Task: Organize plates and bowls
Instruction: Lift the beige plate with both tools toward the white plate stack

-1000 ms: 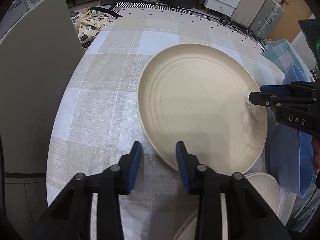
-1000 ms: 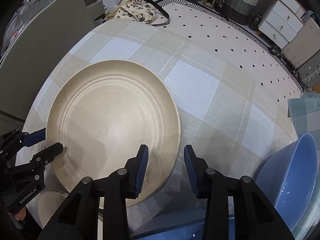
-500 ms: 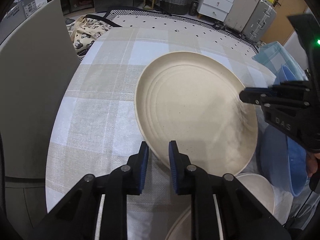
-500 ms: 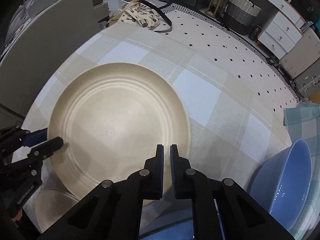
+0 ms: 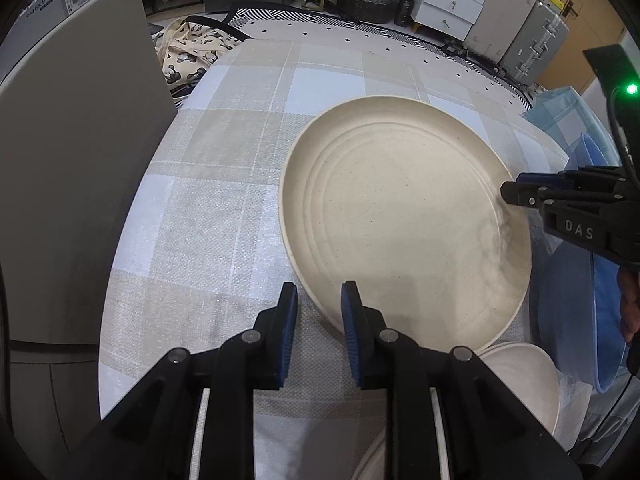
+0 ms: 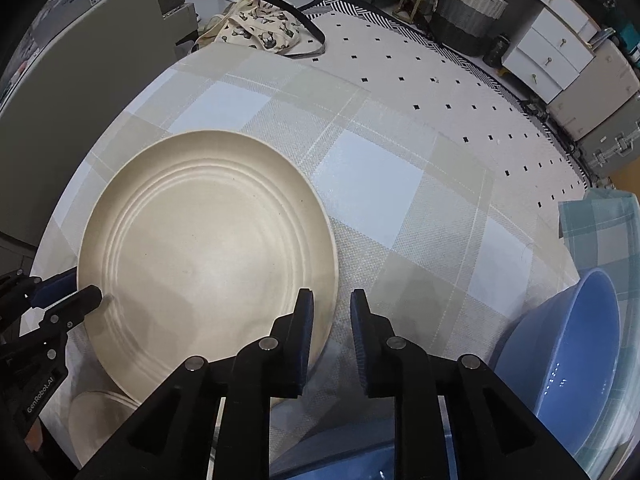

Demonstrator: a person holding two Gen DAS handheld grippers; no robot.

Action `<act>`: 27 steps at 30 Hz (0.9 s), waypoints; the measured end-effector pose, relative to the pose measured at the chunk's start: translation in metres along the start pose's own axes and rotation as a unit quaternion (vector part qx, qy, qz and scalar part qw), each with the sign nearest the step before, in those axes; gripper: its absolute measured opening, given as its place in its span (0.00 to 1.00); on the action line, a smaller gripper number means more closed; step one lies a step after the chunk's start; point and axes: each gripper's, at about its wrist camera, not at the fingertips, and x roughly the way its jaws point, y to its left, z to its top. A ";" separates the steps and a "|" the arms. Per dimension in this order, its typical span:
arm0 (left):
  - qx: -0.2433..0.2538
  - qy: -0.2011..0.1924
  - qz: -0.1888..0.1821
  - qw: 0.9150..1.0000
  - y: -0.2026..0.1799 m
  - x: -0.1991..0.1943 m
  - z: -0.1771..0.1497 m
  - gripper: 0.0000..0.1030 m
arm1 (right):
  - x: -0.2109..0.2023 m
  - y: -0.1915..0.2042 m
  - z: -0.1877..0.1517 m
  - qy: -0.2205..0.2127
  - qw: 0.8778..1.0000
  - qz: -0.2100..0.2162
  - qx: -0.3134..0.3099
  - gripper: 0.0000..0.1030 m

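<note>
Left wrist view, cream plate [image 5: 400, 216] flat on the checked tablecloth [image 5: 224, 200], left gripper [image 5: 319, 300] at its near rim, jaws opening, gripping nothing, right gripper [image 6: 331, 308] likewise opening over the opposite rim, blue bowl [image 6: 568, 360] nearby.

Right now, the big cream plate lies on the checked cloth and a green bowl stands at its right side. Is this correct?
Not quite: the bowl is blue, not green, as the right wrist view shows. The plate does lie on the checked cloth, bowl to its right.

Opening right claw [image 6: 330, 312], nothing between its pads, over cream plate [image 6: 208, 248] rim
</note>
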 end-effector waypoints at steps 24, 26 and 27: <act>0.015 -0.055 0.013 0.998 -0.004 -0.028 -0.002 0.18 | -0.027 0.020 -0.012 -0.055 0.998 -0.026 -0.014 0.13; 0.018 -0.064 0.013 0.998 -0.004 -0.034 -0.003 0.18 | -0.034 0.019 -0.014 -0.061 0.998 -0.027 -0.014 0.13; 0.019 -0.068 0.014 0.997 -0.003 -0.037 -0.003 0.18 | -0.039 0.019 -0.014 -0.065 0.997 -0.027 -0.014 0.13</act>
